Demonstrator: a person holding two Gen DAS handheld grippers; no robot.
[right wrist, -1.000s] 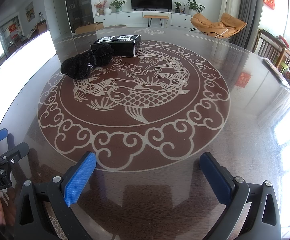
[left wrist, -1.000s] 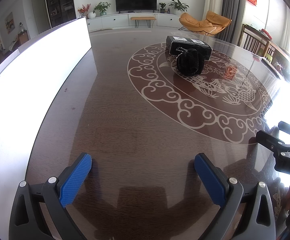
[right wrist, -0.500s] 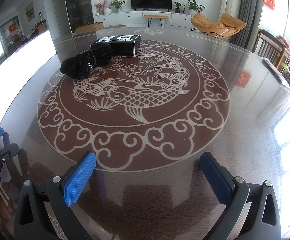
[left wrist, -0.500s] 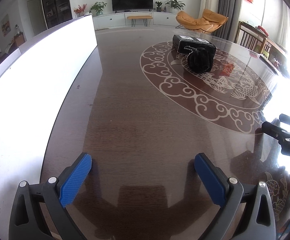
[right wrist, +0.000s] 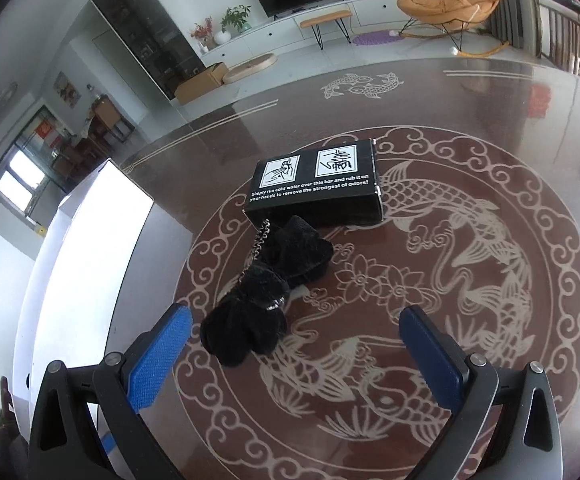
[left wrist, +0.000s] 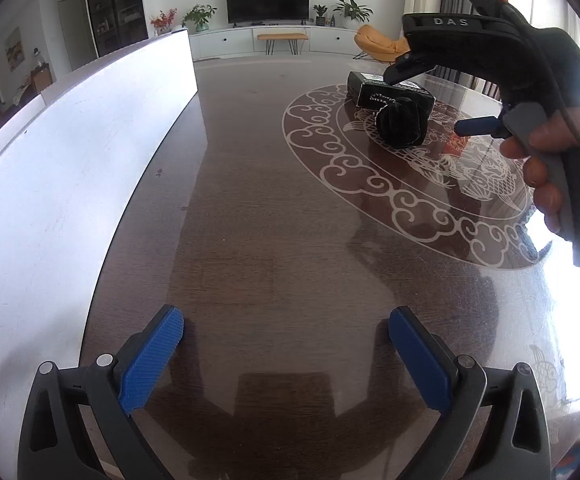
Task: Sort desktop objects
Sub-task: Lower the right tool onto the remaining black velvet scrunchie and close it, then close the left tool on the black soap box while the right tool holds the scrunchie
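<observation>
The step in hand looks like the approach to a first pick. The right gripper (right wrist: 296,356) hangs above the middle of the surface (right wrist: 470,128) with its jaws spread wide and nothing between them, pointed down at the black fuzzy bundle (right wrist: 267,292). The bundle, soft cloth with a short metal chain (right wrist: 259,236) on it, lies on the fish pattern in the middle of the surface. Its far end touches or nearly touches the black box (right wrist: 316,186), which lies flat just behind it, towards the far edge.

The left gripper (left wrist: 285,354) sits low near the left edge of the surface, jaws also wide apart and empty, well apart from both things. A white board (left wrist: 69,160) runs along that left edge.

I judge the next move is to bring the right gripper down and a little to the left, so the bundle sits between the jaws rather than by the left one, then close on its thick near end. The cloth should squash easily; the loose chain may dangle. The box is close enough to be nudged if the jaws reach too far forward. Nothing else stands in the way.
</observation>
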